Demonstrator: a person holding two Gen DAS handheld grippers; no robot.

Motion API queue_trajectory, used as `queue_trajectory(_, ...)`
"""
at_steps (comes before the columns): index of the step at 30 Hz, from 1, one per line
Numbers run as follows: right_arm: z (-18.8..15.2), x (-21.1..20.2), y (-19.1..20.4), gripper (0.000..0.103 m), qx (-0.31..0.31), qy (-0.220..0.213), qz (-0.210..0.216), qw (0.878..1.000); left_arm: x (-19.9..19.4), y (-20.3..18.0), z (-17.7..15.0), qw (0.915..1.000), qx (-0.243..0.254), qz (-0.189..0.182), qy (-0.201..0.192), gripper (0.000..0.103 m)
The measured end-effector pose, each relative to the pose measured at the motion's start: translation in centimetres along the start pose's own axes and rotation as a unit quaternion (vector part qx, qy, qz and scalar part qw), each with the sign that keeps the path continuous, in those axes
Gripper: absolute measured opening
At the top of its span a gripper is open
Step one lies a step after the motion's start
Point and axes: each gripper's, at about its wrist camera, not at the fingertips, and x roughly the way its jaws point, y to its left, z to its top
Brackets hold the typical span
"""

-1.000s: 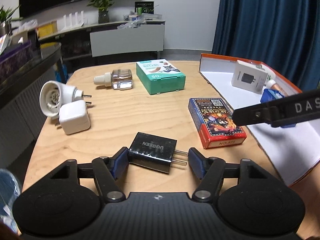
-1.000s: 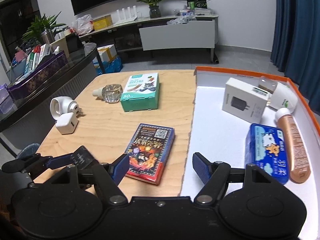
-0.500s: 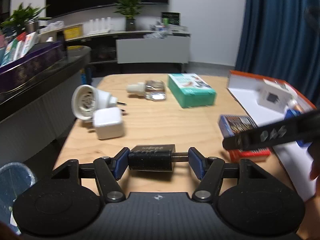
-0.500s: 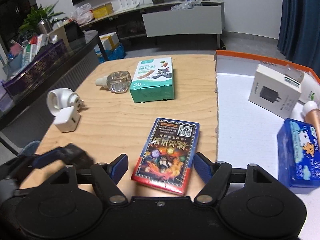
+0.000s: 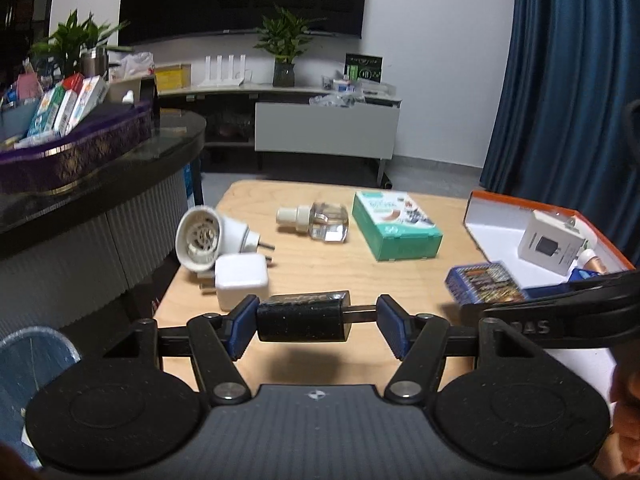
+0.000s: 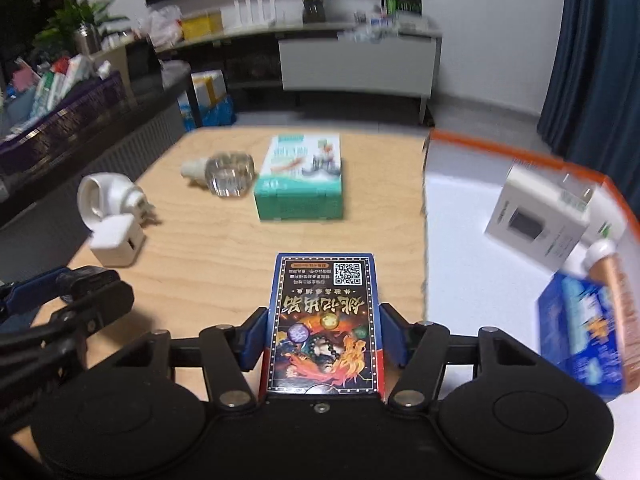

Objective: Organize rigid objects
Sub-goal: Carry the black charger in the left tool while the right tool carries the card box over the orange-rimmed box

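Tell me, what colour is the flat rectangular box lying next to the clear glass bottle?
The flat rectangular box is teal green with a white printed top, clearest in the left wrist view.

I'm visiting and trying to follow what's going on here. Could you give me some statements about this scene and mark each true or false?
1. The left gripper holds a black charger. True.
2. The card box lies inside the orange-rimmed tray. False: it is over the wooden table, between the closing jaws of the right gripper.
3. The green box lies on the table. True.
4. The glass bottle stands upright. False: it lies on its side.
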Motion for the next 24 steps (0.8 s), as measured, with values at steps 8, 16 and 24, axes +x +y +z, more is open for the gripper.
queue_trajectory(8, 0.5, -5.9, -2.2, 0.071, -0.008, -0.064, -0.007, 0.998, -2.3, -1.9, 1.4, 0.9996, 0.011, -0.014, -0.022, 0.065)
queue_trajectory(16, -1.6, -10.2, -6.7, 0.071, 0.019, -0.090, -0.037, 0.995, -4.3, -5.4, 1.9, 0.9979, 0.018, -0.054, -0.033, 0.065)
queue_trajectory(24, -4.1, -13.4, -11.2, 0.071, 0.052, -0.102, -0.076, 0.991, -4.9, -11.1, 1.4, 0.9933, 0.054, -0.100, -0.021, 0.065)
